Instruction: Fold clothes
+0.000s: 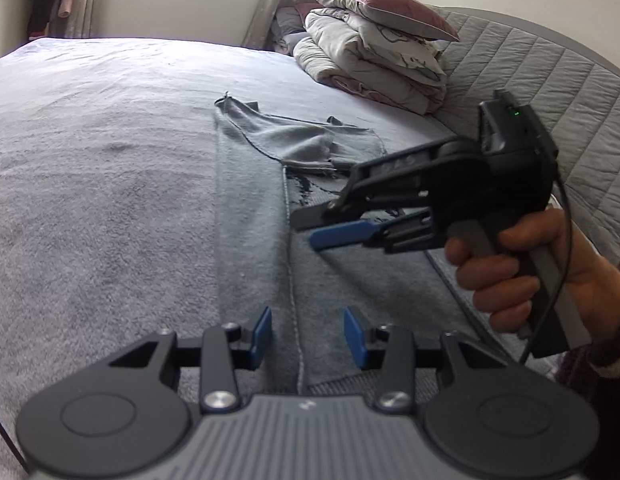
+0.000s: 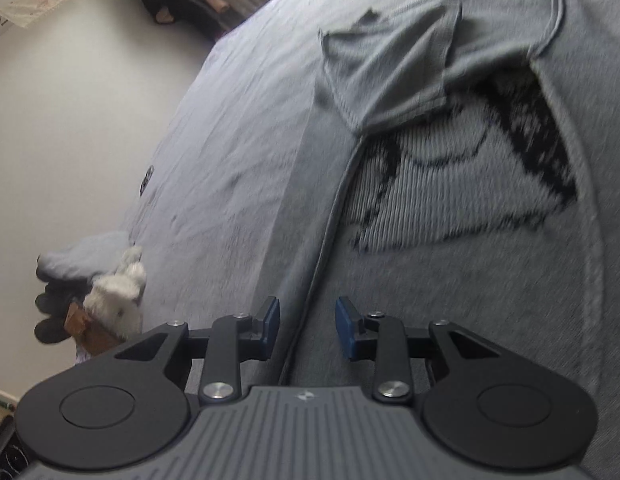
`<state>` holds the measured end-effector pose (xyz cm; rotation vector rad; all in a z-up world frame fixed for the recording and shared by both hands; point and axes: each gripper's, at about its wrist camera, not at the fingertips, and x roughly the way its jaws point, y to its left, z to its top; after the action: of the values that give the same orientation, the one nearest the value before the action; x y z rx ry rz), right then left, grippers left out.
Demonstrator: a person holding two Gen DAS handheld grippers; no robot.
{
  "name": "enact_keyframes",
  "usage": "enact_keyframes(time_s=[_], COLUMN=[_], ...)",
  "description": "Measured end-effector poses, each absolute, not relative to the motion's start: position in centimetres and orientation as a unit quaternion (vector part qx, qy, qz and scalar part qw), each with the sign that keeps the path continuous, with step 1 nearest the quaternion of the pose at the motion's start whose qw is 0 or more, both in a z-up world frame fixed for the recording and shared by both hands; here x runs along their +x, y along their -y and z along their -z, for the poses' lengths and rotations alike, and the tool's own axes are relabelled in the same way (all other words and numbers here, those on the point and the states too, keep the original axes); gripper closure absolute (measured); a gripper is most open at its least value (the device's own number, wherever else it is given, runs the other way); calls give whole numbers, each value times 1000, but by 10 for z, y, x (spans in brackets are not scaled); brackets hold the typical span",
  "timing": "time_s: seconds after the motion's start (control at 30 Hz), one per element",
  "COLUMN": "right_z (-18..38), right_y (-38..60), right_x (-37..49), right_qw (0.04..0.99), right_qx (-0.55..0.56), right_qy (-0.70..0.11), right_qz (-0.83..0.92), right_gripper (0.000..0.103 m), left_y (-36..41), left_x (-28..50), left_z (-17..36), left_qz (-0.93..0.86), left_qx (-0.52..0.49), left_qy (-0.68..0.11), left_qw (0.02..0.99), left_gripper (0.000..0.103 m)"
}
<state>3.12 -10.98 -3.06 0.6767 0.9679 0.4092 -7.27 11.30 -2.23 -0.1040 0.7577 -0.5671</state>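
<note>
A grey t-shirt (image 1: 262,216) with a black-and-white print (image 2: 450,192) lies on the bed, one side folded inward along a long seam. A sleeve (image 2: 394,72) lies folded across its upper part. My left gripper (image 1: 308,338) is open and empty, low over the shirt's near end, straddling the folded edge. My right gripper (image 2: 308,328) is open and empty, hovering above the folded edge (image 2: 330,220). In the left wrist view the right gripper (image 1: 316,228) hangs over the shirt's middle, held by a hand (image 1: 522,272).
The bed's grey-lilac sheet (image 1: 102,168) spreads wide to the left. Stacked duvets and a purple pillow (image 1: 382,40) sit by the quilted headboard (image 1: 550,92). A stuffed toy in a box (image 2: 114,300) is beside the bed, by the floor.
</note>
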Motion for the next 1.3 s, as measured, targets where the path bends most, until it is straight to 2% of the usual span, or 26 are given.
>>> enact_keyframes(time_s=[0.37,0.97,1.03,1.1,1.3], right_z=[34,35,33,32,39], right_y=[78,52,50,49,44], right_x=[18,-15,-16,-17,-17], right_qw=[779,726,728,729,706], right_qx=[293,266,261,259,274], right_qy=[-502,-568,-567,-567,-579], right_qz=[-236,-283,-283,-283,-302], right_gripper=[75,75,78,87,89], left_y=[-113,-113,-111,-110,-111], left_x=[-94,-119,-123,-125,-133], left_z=[22,21,21,21,22], left_qz=[268,235,226,216,184], left_qx=[-27,-30,-25,-23,-22], left_qy=[-390,-425,-423,-419,-403], left_qw=[880,874,877,881,896], left_gripper=[62,62,62,62,62])
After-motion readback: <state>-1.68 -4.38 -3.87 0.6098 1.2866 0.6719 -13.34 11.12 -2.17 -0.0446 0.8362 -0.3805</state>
